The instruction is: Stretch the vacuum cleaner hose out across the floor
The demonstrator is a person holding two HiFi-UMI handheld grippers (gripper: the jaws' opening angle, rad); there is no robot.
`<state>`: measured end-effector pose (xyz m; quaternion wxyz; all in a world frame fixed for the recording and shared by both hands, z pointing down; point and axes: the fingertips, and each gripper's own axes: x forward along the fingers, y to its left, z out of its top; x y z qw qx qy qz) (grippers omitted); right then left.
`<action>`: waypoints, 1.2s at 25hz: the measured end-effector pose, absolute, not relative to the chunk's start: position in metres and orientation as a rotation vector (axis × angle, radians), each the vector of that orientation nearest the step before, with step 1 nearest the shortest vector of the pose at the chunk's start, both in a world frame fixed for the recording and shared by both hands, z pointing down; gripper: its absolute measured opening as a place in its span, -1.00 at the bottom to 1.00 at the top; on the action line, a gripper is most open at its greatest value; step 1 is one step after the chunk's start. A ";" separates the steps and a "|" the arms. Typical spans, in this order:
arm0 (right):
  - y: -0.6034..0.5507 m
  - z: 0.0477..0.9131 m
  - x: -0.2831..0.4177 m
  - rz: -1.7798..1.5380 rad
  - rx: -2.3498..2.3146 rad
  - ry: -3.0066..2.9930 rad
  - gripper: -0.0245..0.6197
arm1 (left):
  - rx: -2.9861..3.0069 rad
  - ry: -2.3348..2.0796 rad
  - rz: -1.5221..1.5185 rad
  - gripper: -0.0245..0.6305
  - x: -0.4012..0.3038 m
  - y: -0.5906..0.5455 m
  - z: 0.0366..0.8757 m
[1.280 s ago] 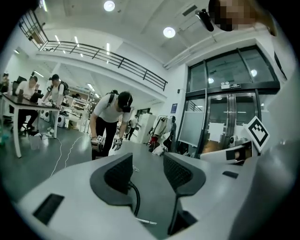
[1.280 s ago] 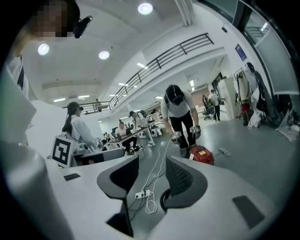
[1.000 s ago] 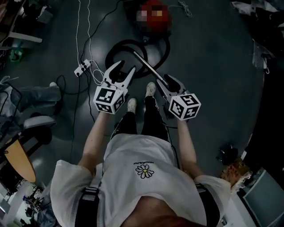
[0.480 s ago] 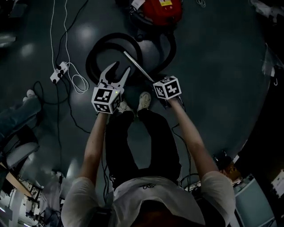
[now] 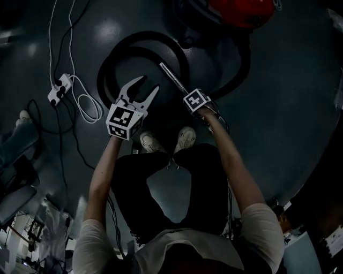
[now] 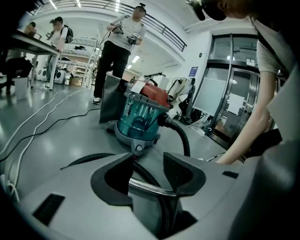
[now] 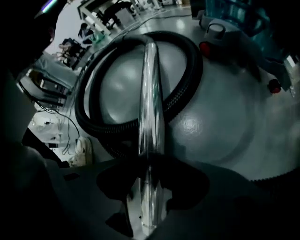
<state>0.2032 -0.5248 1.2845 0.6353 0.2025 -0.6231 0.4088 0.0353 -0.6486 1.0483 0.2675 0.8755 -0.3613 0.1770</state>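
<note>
Leftmost, a white power strip lies on the floor at ten o'clock of the left gripper, whose jaws gape wide and hold nothing. At its twelve o'clock the black hose lies coiled. The chrome tube runs between the half-parted, unclamped jaws of the right gripper. At one o'clock stands the vacuum cleaner; what its teal canister holds, I cannot tell.

Two grippers: left gripper, right gripper. One vacuum cleaner, one coiled hose ahead. One metal tube between right jaws. One power strip left of left gripper.
</note>
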 end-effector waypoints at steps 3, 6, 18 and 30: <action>-0.508 1.303 0.202 0.923 0.400 -1.330 -0.35 | 2.343 -0.986 0.498 -0.35 0.024 -0.644 1.059; -0.513 1.279 0.201 0.917 0.412 -1.342 -0.37 | 2.313 -1.020 0.500 -0.35 0.014 -0.645 1.044; -0.613 0.809 0.228 -0.012 0.486 -1.438 -0.37 | 2.504 -1.034 0.570 -0.35 -0.002 -0.620 0.651; -0.575 0.347 0.132 -1.261 0.239 -1.299 -0.37 | 3.128 -0.703 0.593 -0.35 0.004 -0.524 0.358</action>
